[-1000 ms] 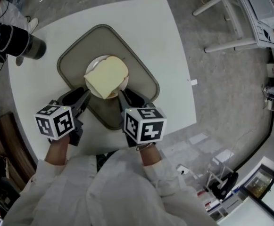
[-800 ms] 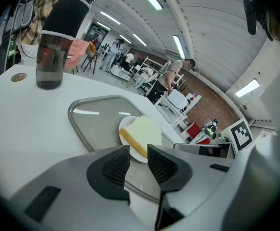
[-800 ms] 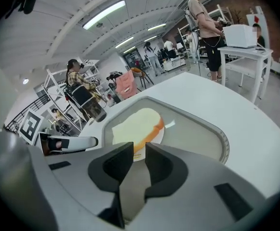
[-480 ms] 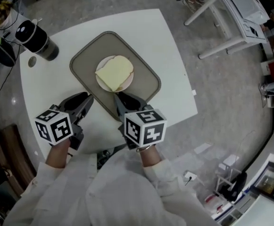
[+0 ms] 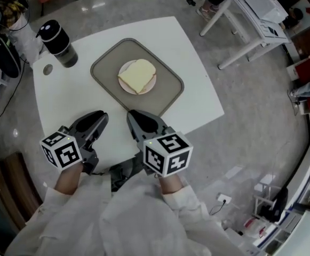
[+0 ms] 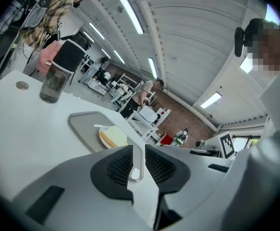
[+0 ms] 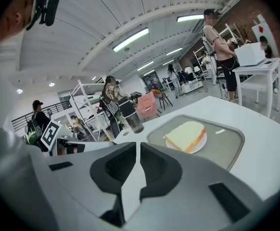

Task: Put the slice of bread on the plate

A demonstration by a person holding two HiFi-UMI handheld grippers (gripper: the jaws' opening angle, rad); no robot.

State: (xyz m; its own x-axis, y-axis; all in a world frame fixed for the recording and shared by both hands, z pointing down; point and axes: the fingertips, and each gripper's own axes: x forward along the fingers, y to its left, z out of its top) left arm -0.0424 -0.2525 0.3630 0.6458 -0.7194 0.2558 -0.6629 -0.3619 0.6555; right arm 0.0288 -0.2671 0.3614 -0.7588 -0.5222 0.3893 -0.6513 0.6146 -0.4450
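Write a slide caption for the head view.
Bread slice on the plate in the grey tray; left gripper and right gripper shut, empty, at the table edge.

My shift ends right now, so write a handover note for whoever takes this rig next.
Left tool: shut, empty, over the table near its front edge.
Right tool: shut, empty, by the near corner of the tray.
Slice of bread lies on the plate, which sits on the tray.
Done: bread is placed.
Left: nothing apparent.
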